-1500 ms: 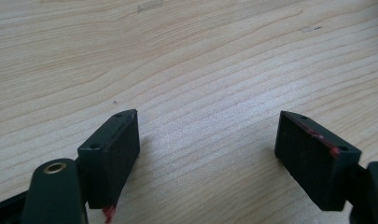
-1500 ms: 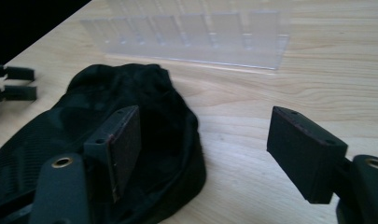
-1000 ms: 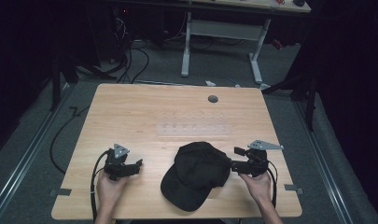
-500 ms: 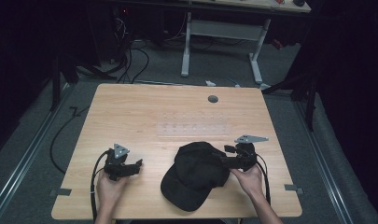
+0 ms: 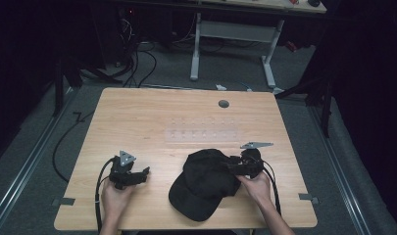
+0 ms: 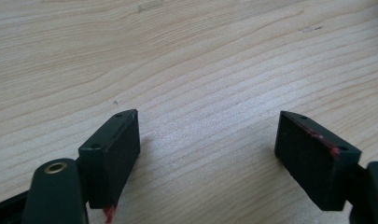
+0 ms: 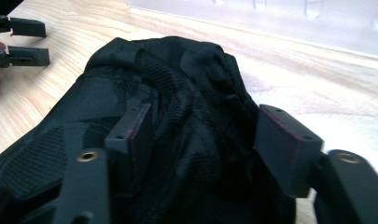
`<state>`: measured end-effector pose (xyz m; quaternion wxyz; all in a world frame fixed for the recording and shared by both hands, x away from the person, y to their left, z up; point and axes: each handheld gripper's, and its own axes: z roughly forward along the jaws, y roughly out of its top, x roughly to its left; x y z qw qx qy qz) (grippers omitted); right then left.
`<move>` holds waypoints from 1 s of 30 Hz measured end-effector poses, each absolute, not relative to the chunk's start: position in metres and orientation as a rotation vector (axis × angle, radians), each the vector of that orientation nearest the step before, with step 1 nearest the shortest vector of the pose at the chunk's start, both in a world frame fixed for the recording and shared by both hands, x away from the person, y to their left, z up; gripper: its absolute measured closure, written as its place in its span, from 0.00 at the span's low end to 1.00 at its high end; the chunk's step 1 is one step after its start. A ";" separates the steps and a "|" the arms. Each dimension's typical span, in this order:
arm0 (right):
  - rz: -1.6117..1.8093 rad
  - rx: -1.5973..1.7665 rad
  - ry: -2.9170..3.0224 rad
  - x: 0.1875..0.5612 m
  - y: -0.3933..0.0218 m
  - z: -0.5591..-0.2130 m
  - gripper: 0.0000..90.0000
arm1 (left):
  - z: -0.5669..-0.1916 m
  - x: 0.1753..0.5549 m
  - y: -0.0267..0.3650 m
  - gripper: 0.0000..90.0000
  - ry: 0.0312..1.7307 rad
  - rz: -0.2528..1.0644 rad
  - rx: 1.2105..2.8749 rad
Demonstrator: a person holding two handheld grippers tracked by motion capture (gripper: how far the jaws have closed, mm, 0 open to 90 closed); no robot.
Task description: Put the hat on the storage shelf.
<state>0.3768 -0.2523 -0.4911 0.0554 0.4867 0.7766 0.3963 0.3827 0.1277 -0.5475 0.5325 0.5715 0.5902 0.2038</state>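
Note:
A black cap [image 5: 206, 186] lies on the wooden table [image 5: 161, 112] near its front edge, brim toward the person. My right gripper [image 5: 231, 165] reaches into the cap's right rear. In the right gripper view its jaws have just been closing around the bunched mesh crown [image 7: 177, 93], and the right gripper [image 7: 200, 130] stands fairly wide with fabric between the pads and no clear pinch. My left gripper [image 5: 146, 172] rests left of the cap, apart from it. The left gripper [image 6: 207, 135] is open over bare wood, also seen far off as the left gripper [image 7: 28, 42].
A clear plastic strip [image 5: 203, 133] lies across the table's middle, just behind the cap. A round grommet [image 5: 223, 104] sits near the far edge. Beyond the table stand a white table frame [image 5: 233, 29] and floor cables [image 5: 137, 54].
My right gripper has moved left and down onto the back of the cap, and its jaws have narrowed. The left gripper and the cap have stayed put.

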 end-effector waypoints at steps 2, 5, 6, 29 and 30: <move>1.212 1.485 2.378 0.378 -0.252 -0.494 0.56 | -0.548 0.383 0.128 0.25 1.408 0.486 1.362; 1.226 1.520 2.410 0.381 -0.251 -0.501 0.70 | -0.547 0.383 0.128 0.25 1.408 0.485 1.363; 1.226 1.520 2.410 0.381 -0.251 -0.501 0.70 | -0.547 0.383 0.128 0.25 1.408 0.484 1.363; 1.321 1.354 2.444 0.377 -0.258 -0.481 0.88 | -0.547 0.383 0.128 0.27 1.413 0.491 1.352; 1.323 1.331 2.444 0.377 -0.258 -0.477 0.88 | -0.547 0.383 0.128 0.27 1.413 0.491 1.352</move>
